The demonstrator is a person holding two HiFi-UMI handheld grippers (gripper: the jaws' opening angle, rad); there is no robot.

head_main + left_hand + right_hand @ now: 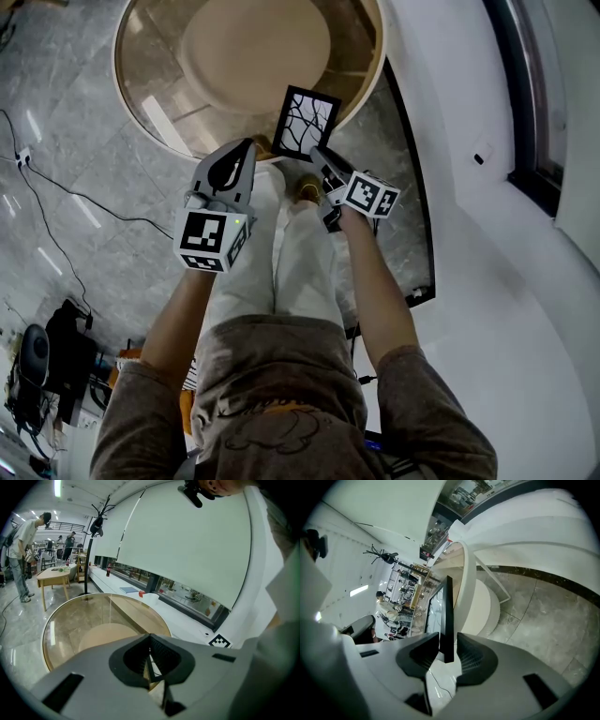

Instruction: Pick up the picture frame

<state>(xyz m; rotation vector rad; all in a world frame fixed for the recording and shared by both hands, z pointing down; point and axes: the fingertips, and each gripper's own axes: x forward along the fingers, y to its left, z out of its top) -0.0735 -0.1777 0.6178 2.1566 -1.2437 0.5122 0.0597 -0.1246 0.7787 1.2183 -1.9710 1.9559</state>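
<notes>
The picture frame, black-edged with a white branching pattern, faces up over the near rim of the round glass table. My right gripper reaches to the frame's near corner. In the right gripper view the frame is edge-on between the jaws of the right gripper, with a thin light gap beside a pad, so the jaws stand open around it. Whether the frame rests on the glass I cannot tell. Left of the frame, my left gripper is shut and empty, its tips meeting in the left gripper view.
A white window ledge curves round the table's right side. Cables run over the grey floor at left. The left gripper view shows a coat stand, a small wooden table and people far off at the left.
</notes>
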